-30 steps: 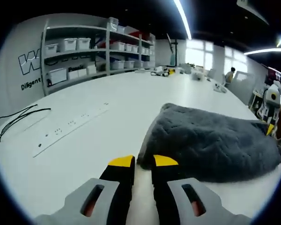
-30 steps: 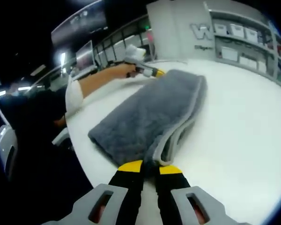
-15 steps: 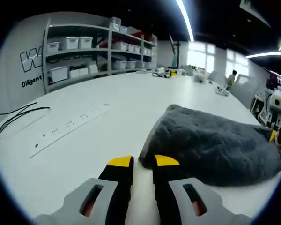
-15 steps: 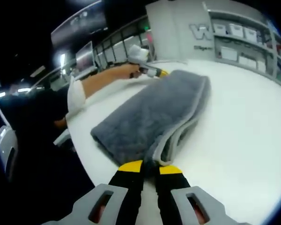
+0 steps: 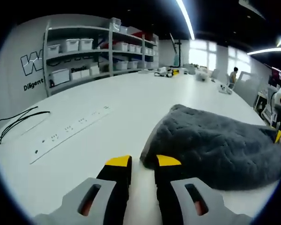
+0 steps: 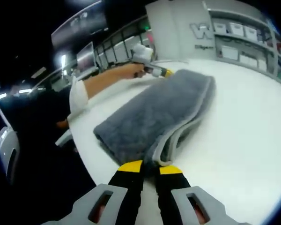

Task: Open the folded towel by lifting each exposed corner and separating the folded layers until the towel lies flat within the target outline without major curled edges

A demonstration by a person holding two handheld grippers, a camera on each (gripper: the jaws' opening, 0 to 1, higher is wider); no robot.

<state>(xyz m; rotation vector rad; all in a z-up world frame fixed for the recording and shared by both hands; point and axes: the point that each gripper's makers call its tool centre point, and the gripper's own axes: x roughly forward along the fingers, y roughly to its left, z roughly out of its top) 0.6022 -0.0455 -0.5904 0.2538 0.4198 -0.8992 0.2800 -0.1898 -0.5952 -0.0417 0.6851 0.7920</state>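
Both grippers are barely shifting; the grey towel (image 6: pixel 152 119) is lying folded on the white desk (image 5: pixel 107 108), long axis toward 1 o'clock. Right gripper (image 6: pixel 150 166) and left gripper (image 5: pixel 143 161) fingers, narrow, are pinching opposite corners.

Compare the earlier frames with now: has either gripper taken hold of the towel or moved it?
Little has changed. The left gripper, seen in the right gripper view, has edged slightly away along the far end of the folded towel, and the towel's outline has shifted a touch with it. The right gripper stays at the near corner, jaws almost together; whether they pinch fabric cannot be told. The towel remains folded on the white table.
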